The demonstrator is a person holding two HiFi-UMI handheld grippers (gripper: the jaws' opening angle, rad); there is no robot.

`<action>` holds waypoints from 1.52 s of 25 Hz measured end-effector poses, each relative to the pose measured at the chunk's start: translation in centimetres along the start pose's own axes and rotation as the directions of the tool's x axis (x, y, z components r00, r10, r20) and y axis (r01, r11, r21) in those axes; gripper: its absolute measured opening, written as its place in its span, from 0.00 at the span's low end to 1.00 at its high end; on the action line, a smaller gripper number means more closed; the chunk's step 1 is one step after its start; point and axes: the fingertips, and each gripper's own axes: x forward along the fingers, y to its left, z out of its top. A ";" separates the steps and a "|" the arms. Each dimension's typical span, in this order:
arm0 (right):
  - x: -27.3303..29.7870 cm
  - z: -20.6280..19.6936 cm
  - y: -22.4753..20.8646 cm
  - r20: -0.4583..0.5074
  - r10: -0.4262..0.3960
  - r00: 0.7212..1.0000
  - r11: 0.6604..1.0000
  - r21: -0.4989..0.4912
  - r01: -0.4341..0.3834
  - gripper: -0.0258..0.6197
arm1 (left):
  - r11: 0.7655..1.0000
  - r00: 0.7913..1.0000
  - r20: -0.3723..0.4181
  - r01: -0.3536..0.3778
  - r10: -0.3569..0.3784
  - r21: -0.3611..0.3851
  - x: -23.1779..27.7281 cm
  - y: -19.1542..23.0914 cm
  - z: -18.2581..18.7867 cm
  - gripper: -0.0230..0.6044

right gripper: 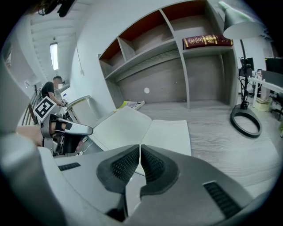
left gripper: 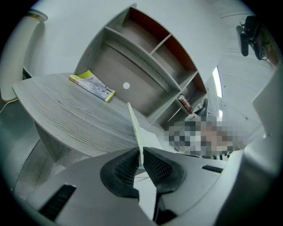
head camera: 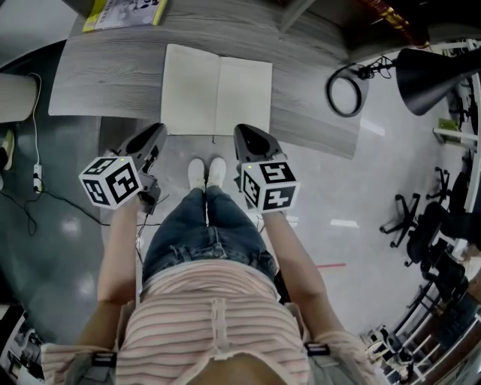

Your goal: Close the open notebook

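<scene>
The open notebook (head camera: pixel 218 94) lies with blank cream pages on the grey desk (head camera: pixel 98 83), at its near edge. My left gripper (head camera: pixel 158 135) is shut on the near corner of the left leaf. In the left gripper view that leaf (left gripper: pixel 135 126) rises edge-on from between the pads (left gripper: pixel 155 165) of the left gripper (left gripper: pixel 141 152). In the right gripper view the left leaf (right gripper: pixel 121 126) tilts up off the desk and the right page (right gripper: pixel 170 134) lies flat. My right gripper (head camera: pixel 244 135) (right gripper: pixel 140 150) is shut at the right page's near edge, with nothing visible between its pads.
A yellow booklet (head camera: pixel 124 11) (left gripper: pixel 92 85) lies at the desk's far left. A black lamp (head camera: pixel 428 68) with a ring base (head camera: pixel 346 90) (right gripper: pixel 245 119) stands on the right. Shelves behind the desk hold a dark red book (right gripper: pixel 208 41). Office chairs (head camera: pixel 421 218) stand on the floor to the right.
</scene>
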 end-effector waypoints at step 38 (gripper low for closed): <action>-6.7 -2.1 -4.9 0.044 -0.173 0.984 0.983 0.062 0.170 0.07 | 0.975 0.993 -0.076 0.107 -0.094 0.196 2.6 -9.3 0.7 0.09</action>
